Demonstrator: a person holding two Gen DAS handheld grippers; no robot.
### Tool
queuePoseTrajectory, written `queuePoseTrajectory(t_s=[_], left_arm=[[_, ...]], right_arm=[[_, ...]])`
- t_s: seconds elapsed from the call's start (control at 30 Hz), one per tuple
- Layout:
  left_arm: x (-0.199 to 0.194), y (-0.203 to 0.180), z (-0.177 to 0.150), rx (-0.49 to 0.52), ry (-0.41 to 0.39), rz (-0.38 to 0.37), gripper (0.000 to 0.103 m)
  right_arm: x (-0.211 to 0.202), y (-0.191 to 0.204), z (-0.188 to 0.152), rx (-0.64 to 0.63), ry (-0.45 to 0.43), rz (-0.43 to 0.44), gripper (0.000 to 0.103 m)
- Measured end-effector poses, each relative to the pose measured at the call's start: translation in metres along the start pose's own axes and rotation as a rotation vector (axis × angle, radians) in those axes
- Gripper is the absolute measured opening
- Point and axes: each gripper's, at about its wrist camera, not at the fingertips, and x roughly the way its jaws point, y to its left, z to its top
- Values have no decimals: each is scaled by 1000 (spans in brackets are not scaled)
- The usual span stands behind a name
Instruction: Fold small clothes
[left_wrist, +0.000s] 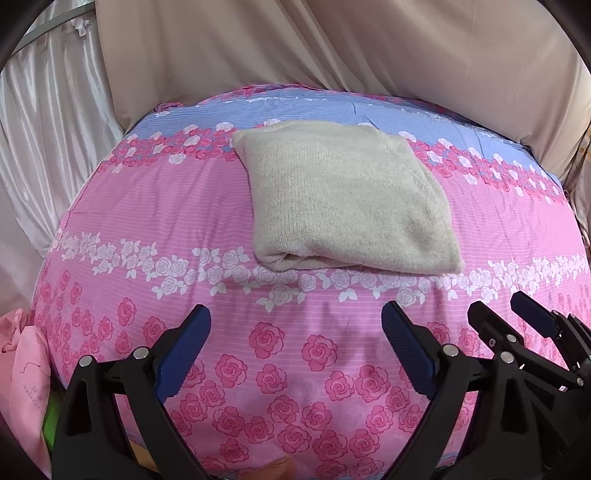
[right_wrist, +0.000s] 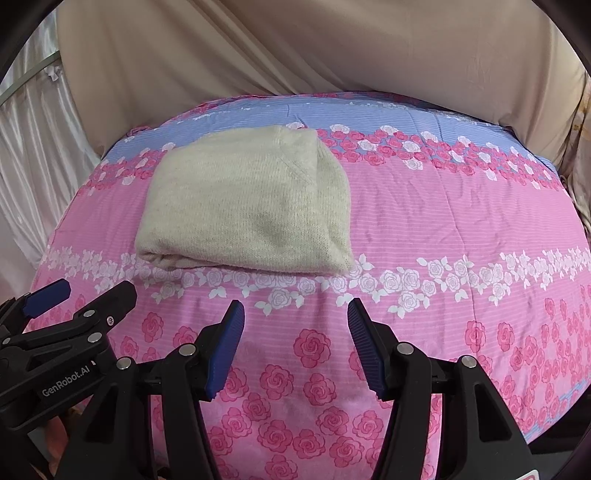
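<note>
A folded cream sweater (right_wrist: 243, 206) lies on the pink rose-print bedspread (right_wrist: 424, 229), left of centre. The right hand-held gripper (right_wrist: 295, 321) hovers over the bedspread just in front of it, jaws apart and empty. The left hand-held gripper (right_wrist: 83, 293) shows at lower left, also parted. Beige drapes (right_wrist: 295, 48) hang behind.

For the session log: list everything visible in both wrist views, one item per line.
knit garment: one, cream, folded, lying on the far middle of the bedspread.
bedspread: one, pink with rose bands and a blue far strip, under everything.
drape: one, beige, hanging behind the bed.
curtain: one, shiny white, far left.
pink cloth: one, pale pink, beside the bed's near left edge.
left gripper: one, black with blue pads, open, empty.
right gripper: one, same colours, open, empty.
</note>
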Motion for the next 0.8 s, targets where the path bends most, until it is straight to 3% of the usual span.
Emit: queuePoseTrajectory(t_s=[0.8], left_arm=[[2,0,1,0,2,6,91]], right_arm=[[2,0,0,-2,2,-3,57]])
